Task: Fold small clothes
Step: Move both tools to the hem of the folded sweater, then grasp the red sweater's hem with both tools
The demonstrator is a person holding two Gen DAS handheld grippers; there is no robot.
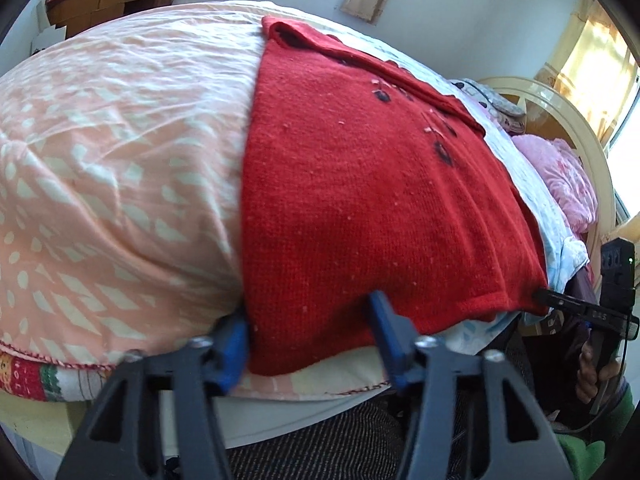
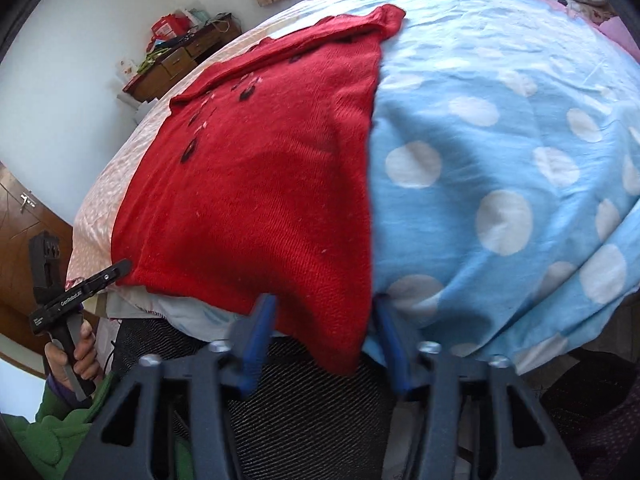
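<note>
Two quilts underlie the red sweater; wooden desk behind.

Pink sheet, dotted blue quilt (rumpled), desk

Both wrist cams low, close at bed edge (shared: red sweater).

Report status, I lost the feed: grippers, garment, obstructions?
Left hand-held gripper open, straddling the red knit sweater hem. Right hand-held gripper open at the opposite hem corner. Sweater flat on the bed, unfolded. Nothing blocking.
</note>
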